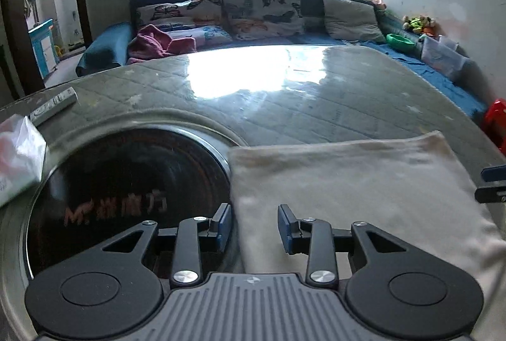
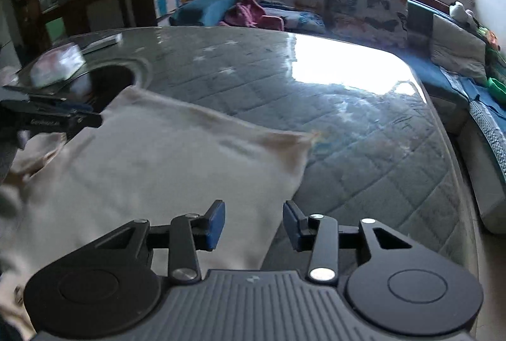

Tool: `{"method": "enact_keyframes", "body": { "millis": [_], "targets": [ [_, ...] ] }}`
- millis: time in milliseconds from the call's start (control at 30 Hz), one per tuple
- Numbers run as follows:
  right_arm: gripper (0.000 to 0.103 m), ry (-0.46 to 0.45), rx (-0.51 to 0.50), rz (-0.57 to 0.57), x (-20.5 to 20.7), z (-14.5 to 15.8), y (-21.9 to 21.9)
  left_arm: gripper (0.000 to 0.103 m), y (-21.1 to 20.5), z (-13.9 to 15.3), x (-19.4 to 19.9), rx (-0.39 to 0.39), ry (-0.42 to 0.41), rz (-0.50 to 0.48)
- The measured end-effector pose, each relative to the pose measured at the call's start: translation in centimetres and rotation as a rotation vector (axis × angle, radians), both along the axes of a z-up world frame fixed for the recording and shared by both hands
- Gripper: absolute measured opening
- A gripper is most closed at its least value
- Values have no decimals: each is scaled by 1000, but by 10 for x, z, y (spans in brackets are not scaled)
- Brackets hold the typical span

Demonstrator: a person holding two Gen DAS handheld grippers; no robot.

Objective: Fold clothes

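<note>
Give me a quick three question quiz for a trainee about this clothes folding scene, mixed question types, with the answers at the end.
1. True or false: the left tool is clamped on the cream cloth.
2. Multiple choice: what lies at the table's far left, past the dark round cooktop? A) a remote control B) a red cup C) scissors
3. Fill in: the right tool hovers over the cloth's ___ edge, seen from its own camera.

Key: 1 false, both tools are open and hold nothing. 2 A. 3 right.
</note>
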State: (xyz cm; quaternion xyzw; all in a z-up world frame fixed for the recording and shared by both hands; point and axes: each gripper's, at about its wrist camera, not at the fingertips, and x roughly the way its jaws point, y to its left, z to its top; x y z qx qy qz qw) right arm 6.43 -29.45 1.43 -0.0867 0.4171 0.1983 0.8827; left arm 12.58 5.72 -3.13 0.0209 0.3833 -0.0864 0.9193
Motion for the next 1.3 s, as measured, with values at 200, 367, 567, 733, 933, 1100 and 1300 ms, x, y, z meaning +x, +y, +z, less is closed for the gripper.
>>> {"method": "enact_keyframes", "body": {
  "millis": [200, 367, 567, 733, 933, 1100, 1300],
  "targets": [
    [32, -9, -14, -25, 30, -7, 3, 33, -3, -7, 27, 3, 4, -18],
    [22, -15, -26, -36, 50, -13, 7, 5, -4, -9, 35, 9, -6, -43],
    [9, -26, -39, -42, 72, -18, 13, 2, 0, -12, 38, 31, -47, -21],
    [10, -52, -43, -8, 71, -11, 22, 3, 9, -11, 50, 28, -46, 28],
    [18, -83, -48, 32, 70, -3, 33, 11, 28, 5, 40, -35, -44, 65],
    [37, -101, -52, 92, 53, 6, 42, 24, 37, 24, -4, -65, -81, 30],
    [51, -79, -46, 212, -10, 7, 55, 35, 28, 29, -73, -31, -109, -61]
  ]
}}
